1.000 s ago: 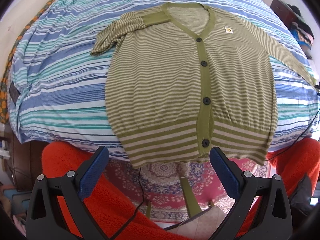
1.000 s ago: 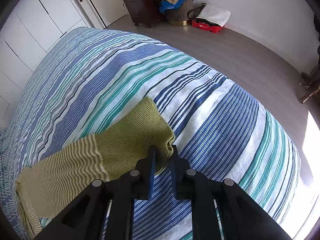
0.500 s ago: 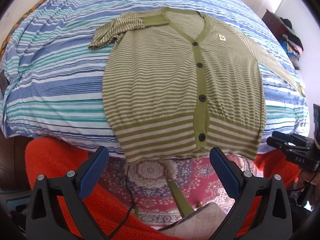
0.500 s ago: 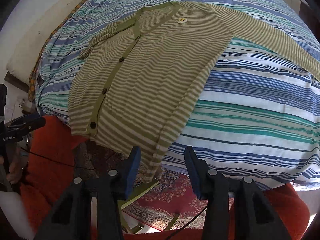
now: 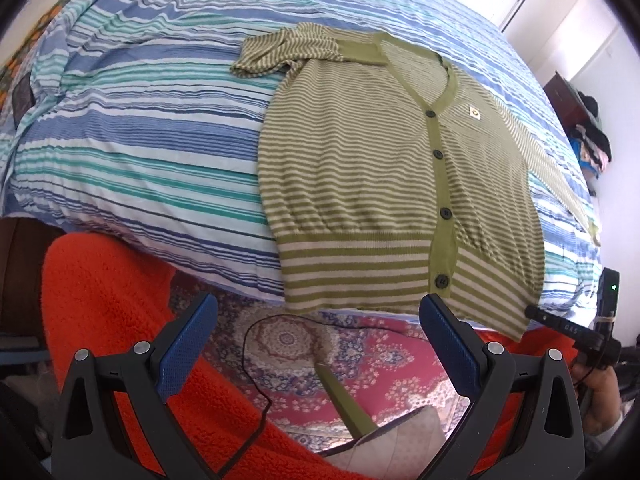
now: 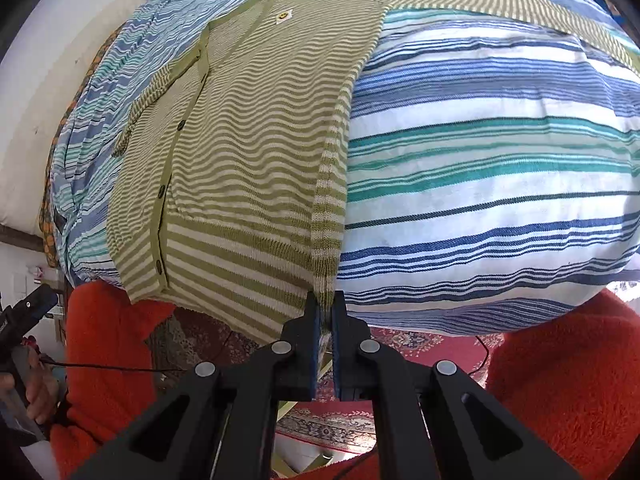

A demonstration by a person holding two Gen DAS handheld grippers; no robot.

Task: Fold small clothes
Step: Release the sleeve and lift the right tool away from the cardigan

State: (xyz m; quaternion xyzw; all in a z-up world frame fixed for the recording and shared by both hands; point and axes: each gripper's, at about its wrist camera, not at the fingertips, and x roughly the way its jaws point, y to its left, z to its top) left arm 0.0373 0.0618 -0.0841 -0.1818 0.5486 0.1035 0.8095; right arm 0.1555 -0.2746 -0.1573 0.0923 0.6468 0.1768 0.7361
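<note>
Since the earlier frames, the right gripper (image 6: 325, 312) has been brought from the far sleeve cuff to the near hem of the cardigan (image 5: 384, 184); its jaws have just been closing and are now pressed together on the hem corner at the side seam. In the left wrist view the cardigan is seen shifted toward the right of frame.

The left gripper (image 5: 318, 344) is held pointing steeply down, off the near edge of the bed (image 5: 132, 152), jaws spread wide with nothing between them; rug (image 5: 320, 348) and a black cable (image 5: 260, 380) are seen through the gap. A hand (image 6: 34, 392) on the left handle is visible at the edge of the right view.

The cardigan is laid flat, buttoned, front up, on the striped bedcover, hem overhanging the near edge. One sleeve is bunched by the collar; the other is stretched out across the cover. Orange fleece (image 5: 108, 320) is seen below the bed edge. A dark dresser (image 5: 568, 100) with piled clothes stands by the white wall.
</note>
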